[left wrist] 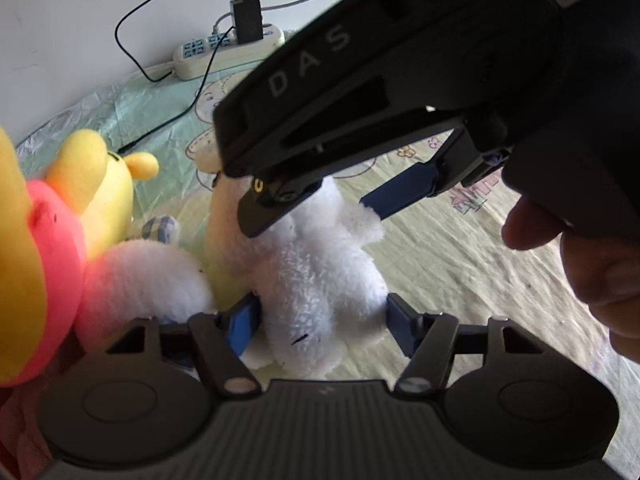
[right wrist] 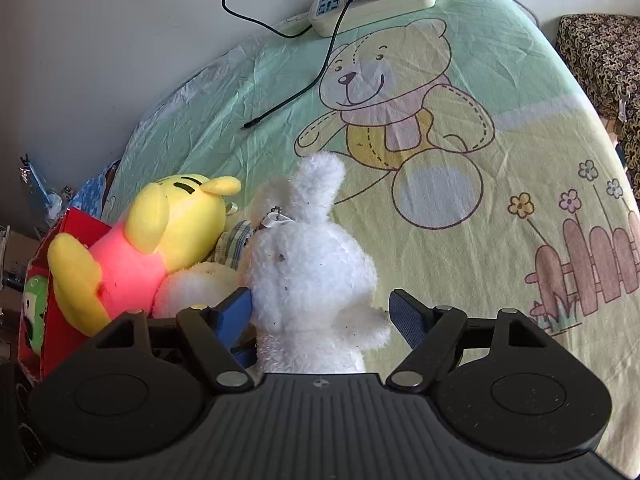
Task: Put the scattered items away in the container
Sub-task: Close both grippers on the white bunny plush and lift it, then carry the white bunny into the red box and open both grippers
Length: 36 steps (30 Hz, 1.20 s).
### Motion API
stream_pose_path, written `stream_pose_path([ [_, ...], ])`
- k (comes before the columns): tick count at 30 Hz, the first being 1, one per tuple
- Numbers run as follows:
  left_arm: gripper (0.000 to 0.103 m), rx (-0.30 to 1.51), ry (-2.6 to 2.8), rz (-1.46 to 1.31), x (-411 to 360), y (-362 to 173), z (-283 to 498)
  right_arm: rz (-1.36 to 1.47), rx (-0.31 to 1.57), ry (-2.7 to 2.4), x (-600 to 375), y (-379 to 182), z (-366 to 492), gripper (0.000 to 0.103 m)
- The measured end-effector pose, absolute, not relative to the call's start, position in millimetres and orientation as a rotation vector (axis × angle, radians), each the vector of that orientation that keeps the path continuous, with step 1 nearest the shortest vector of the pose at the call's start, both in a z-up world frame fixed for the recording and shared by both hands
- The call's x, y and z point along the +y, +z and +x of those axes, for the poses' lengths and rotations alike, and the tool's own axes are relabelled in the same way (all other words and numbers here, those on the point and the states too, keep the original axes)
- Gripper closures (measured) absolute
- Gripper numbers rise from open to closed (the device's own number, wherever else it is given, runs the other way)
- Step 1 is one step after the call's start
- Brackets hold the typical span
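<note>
A white fluffy plush rabbit (left wrist: 320,280) (right wrist: 312,264) lies on the bed sheet beside a yellow bear plush in a pink shirt (right wrist: 160,240) (left wrist: 96,184). The bear rests in a red box (right wrist: 60,232) at the left, on another white and cream plush (right wrist: 192,284). My left gripper (left wrist: 324,320) is open, its blue pads (left wrist: 244,320) set wide on either side of the rabbit's body. My right gripper (right wrist: 320,312) (left wrist: 332,200) is also open, straddling the rabbit from above. A hand (left wrist: 580,248) holds it.
A white power strip (right wrist: 372,0) with a black charger (left wrist: 246,20) and a black cable (right wrist: 304,88) lies at the far edge by the wall. The sheet with a cartoon bear print (right wrist: 400,92) stretches to the right. A patterned cushion (right wrist: 600,60) sits at far right.
</note>
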<state>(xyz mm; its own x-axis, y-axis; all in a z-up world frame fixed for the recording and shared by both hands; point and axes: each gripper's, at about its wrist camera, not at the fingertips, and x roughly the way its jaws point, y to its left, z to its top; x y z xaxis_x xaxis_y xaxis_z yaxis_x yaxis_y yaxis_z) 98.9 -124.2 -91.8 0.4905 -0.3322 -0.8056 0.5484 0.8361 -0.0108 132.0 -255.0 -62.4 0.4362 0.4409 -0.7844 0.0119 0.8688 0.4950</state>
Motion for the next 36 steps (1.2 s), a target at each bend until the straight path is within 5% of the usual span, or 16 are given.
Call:
stream_pose_path([
  [12,0.046,0.934,-0.545,0.239,-115.6,-87.4,95.8,0.524,1.054,0.295,-252.2,-69.4,117.8,0.040],
  [36,0.047,0.687,-0.601,0.207,-59.6,1.1,-0.7,0.570,0.740,0.290,-202.4,19.0,2.2,0.042],
])
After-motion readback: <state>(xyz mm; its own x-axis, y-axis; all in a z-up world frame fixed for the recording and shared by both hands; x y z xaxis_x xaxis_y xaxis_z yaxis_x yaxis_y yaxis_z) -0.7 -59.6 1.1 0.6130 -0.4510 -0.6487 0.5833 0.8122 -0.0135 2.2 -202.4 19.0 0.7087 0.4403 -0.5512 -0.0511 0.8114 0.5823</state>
